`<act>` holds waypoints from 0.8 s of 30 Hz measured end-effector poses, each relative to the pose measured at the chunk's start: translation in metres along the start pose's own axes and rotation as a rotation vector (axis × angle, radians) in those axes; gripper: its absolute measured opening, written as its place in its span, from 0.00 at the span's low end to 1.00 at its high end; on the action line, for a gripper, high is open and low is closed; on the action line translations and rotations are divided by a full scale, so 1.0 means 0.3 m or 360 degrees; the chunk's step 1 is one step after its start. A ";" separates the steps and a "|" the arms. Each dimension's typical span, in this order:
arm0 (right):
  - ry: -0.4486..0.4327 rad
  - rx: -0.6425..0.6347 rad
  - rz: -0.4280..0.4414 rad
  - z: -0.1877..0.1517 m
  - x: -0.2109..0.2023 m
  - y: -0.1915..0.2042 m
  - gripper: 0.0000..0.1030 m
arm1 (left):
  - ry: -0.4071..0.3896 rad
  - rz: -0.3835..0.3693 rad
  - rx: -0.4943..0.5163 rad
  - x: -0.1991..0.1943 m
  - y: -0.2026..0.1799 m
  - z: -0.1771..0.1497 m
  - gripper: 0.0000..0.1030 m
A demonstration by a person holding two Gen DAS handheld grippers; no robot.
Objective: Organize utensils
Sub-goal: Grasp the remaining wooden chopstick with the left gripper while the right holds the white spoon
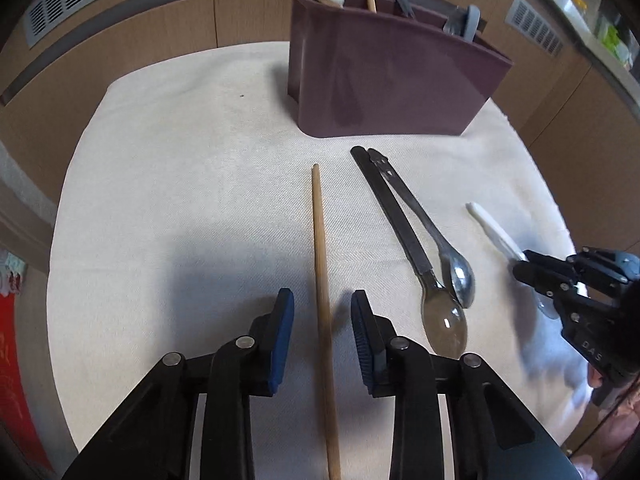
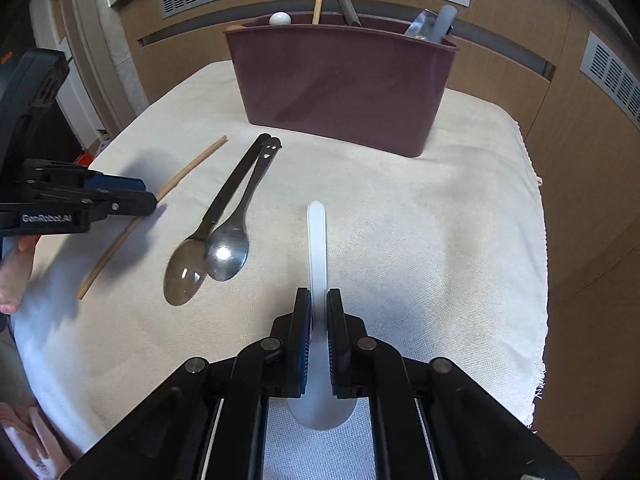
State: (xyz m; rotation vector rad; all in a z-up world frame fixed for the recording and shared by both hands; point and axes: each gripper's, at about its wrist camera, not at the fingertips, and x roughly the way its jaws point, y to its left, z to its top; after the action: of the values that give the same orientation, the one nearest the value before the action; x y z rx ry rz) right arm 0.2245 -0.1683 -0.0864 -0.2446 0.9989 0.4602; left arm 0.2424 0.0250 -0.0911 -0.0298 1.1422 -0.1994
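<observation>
A wooden chopstick (image 1: 320, 232) lies on the cream cloth (image 1: 180, 160), running away from me. My left gripper (image 1: 321, 296) straddles its near part, and a gap shows on each side between the blue pads (image 1: 285, 320) and the stick. My right gripper (image 2: 319, 312) is shut on the handle of a white spoon (image 2: 317, 240), whose bowl sits low under the jaws. In the left wrist view that gripper (image 1: 520, 264) and spoon (image 1: 492, 228) are at the right. A dark-handled spoon (image 2: 184, 276) and a metal spoon (image 2: 226, 252) lie side by side between the two grippers.
A maroon utensil holder (image 2: 340, 80) stands at the back of the cloth and holds a chopstick, a white spoon, a dark handle and grey and metal utensils. The cloth's frayed edge (image 2: 538, 320) runs down the right. A person's hand (image 2: 12, 276) is at the left.
</observation>
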 end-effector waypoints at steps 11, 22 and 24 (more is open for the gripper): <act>-0.0019 0.0032 0.0095 -0.011 -0.023 -0.031 0.27 | 0.0009 0.0011 0.0039 0.033 -0.015 0.038 0.09; 0.0054 0.0047 0.0070 0.072 0.052 -0.025 0.30 | 0.0000 -0.0079 0.0003 0.003 0.002 -0.017 0.05; 0.0074 0.0049 0.0056 0.085 0.072 -0.020 0.30 | 0.0012 -0.0089 -0.0010 0.004 0.012 -0.020 0.06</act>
State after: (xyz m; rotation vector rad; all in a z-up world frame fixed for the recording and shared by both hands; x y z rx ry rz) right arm 0.2564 -0.1576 -0.0914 -0.2112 1.0564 0.4722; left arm 0.2378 0.0287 -0.0951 -0.0667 1.1500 -0.2459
